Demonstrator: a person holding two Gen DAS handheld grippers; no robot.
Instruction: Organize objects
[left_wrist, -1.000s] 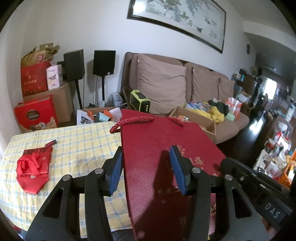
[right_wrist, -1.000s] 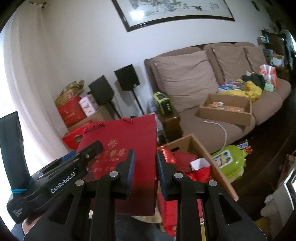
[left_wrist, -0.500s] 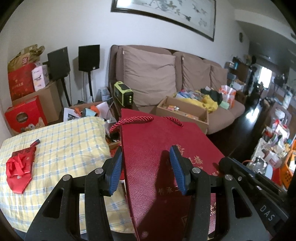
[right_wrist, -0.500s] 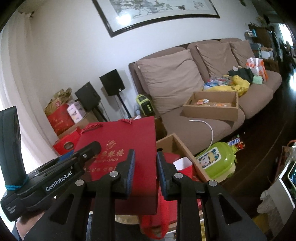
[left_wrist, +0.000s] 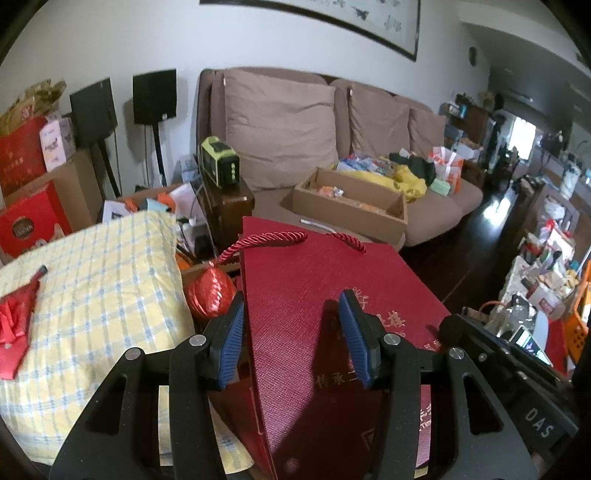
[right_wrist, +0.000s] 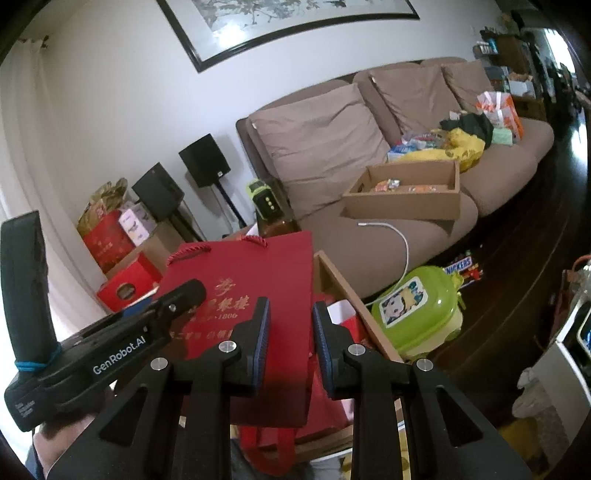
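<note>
A red paper gift bag (left_wrist: 332, 314) is being held flat between both grippers: the left gripper (left_wrist: 291, 336) with half-spread jaws around one edge, the right gripper (right_wrist: 290, 339) with narrow jaws on the opposite edge. It is being carried above an open cardboard box (right_wrist: 343, 291) of red bags beside the table (left_wrist: 103, 280). A red pouch (left_wrist: 14, 325) is still lying on the table; sorting appears unfinished.

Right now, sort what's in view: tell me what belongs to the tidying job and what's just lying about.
Job: red gift bag, in left gripper and right gripper; open floor box; flat red bag on checked table.
Lying about: cardboard tray on sofa; green tub; speakers; Snickers pack.
</note>
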